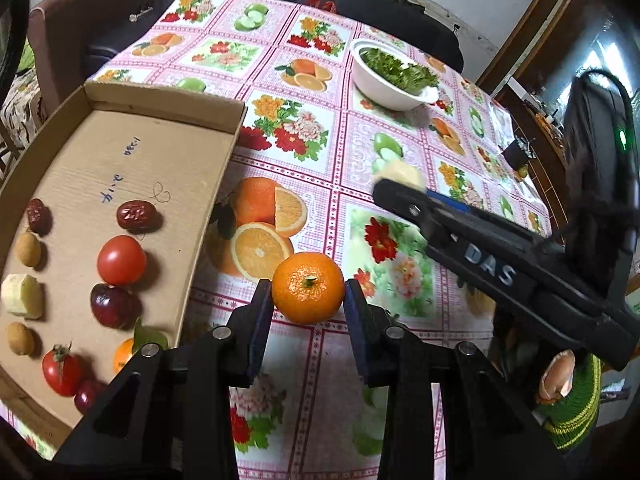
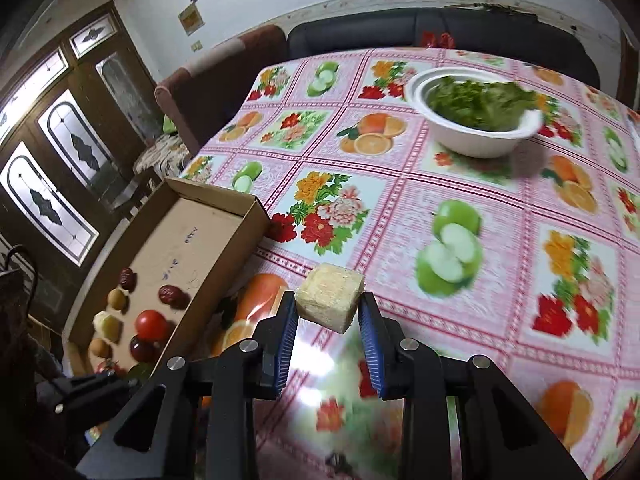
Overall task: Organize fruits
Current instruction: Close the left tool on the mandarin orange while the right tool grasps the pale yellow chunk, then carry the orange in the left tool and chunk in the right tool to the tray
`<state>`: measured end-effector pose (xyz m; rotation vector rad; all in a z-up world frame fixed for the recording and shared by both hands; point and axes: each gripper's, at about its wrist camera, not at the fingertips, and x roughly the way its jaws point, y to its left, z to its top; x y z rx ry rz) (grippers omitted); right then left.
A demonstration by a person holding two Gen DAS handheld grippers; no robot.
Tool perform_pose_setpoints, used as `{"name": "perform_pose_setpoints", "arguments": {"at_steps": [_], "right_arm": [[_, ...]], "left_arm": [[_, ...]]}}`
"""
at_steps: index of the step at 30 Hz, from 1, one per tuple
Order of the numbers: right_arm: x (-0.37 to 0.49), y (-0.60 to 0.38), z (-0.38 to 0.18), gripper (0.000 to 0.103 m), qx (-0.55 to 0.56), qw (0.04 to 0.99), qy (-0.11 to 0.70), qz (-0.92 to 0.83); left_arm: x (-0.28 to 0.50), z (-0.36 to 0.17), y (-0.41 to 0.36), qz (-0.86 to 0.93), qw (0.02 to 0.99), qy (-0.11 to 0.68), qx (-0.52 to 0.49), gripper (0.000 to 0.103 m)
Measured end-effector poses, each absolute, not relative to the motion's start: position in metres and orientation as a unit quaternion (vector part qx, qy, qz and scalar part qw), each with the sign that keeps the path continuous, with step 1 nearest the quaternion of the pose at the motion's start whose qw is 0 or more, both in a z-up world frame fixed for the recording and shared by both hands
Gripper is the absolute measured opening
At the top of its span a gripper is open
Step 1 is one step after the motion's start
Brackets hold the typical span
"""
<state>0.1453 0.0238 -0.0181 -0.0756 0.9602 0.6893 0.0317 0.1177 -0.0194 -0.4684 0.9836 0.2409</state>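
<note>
We record a table [image 1: 320,340] under a fruit-and-flower print cloth. Directly on it: a cardboard tray [image 1: 208,208] at left and a white bowl [image 1: 384,88] of greens.

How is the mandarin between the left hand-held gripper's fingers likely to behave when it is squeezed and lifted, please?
The mandarin looks round, so it could probably roll if released. Its glossy peel may slip against the left hand-held gripper pads. It seems soft-skinned, so a gentle squeeze is likely wiser.

A white bowl [image 2: 476,136] of leafy greens [image 2: 480,104] sits on the desk [image 2: 400,208] — upper right of the frame. Behind it, a dark sofa [image 2: 400,28]; far left, a brown door [image 2: 80,152] with patterned glass.
</note>
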Motion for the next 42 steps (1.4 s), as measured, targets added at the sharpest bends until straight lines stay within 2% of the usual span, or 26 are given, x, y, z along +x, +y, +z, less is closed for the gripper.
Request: {"name": "perform_pose_setpoints", "arguments": {"at_steps": [18,42], "right_arm": [[0.077,-0.038,0.012,0.032,-0.013,0.843,0.433,0.319],[0.064,-0.040,0.026,0.032,-0.022,0.847,0.417,0.330]], "left_arm": [[-0.005,0.011,0.091,0.116,0.868,0.440,-0.196,0.033],[-0.017,0.023,0.096,0.129,0.874,0.428,-0.188,0.033]]}}
